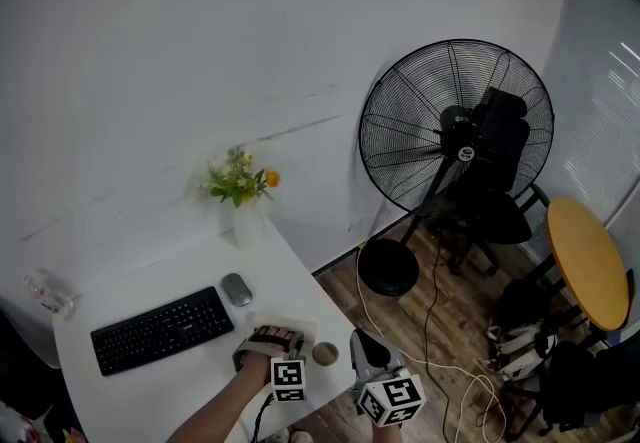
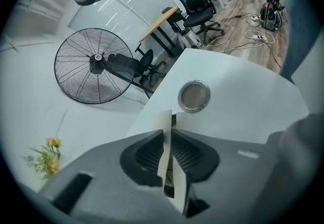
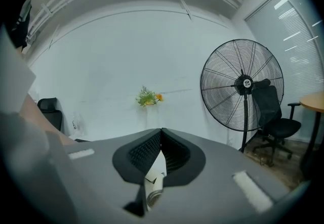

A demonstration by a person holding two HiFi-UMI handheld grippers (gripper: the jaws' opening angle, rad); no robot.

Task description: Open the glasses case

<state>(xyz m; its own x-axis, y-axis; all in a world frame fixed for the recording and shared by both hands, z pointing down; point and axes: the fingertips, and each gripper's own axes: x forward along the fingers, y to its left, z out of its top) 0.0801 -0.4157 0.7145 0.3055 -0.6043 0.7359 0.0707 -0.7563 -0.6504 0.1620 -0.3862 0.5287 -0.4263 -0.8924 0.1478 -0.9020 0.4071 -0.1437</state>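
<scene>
My left gripper (image 1: 272,343) is held low over the near right part of the white desk (image 1: 190,381), above a pale flat thing (image 1: 285,320) that may be the glasses case. In the left gripper view its jaws (image 2: 172,117) stand close together, with a thin dark strip between the pale pads (image 2: 164,139). I cannot tell what that strip is or whether the pads press on it. My right gripper (image 1: 362,343) hangs off the desk's right edge, pointing almost level. Its jaws (image 3: 162,132) meet at the tip with nothing between them.
A small round tin (image 1: 325,353) (image 2: 194,95) sits just ahead of the left jaws near the desk edge. A keyboard (image 1: 162,329), a mouse (image 1: 236,288) and a vase of flowers (image 1: 244,201) stand farther back. A large floor fan (image 1: 455,126), chairs and cables fill the floor to the right.
</scene>
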